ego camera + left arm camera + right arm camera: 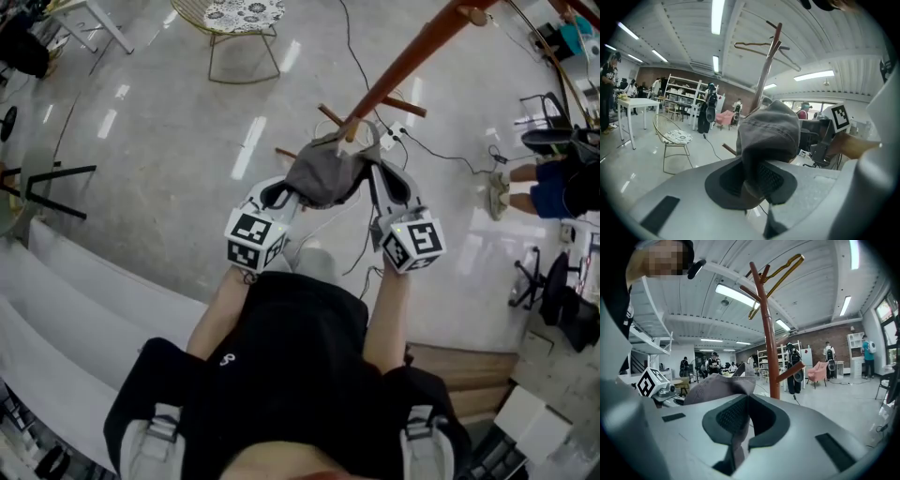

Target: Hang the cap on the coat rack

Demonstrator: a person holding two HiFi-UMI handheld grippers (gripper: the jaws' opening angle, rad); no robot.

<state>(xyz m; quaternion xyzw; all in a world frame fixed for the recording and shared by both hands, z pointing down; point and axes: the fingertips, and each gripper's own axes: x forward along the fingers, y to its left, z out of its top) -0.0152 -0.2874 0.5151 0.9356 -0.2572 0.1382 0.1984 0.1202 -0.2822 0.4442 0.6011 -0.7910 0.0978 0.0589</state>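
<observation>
Firmly, left tool (284, 197) and right tool (376, 172) pinch opposite cap (323, 174) edges.

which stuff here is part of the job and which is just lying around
In the job:
- cap, pinched by left tool and right tool
- coat rack

Just about:
- wire chair
- white shelving
- pink armchair
</observation>
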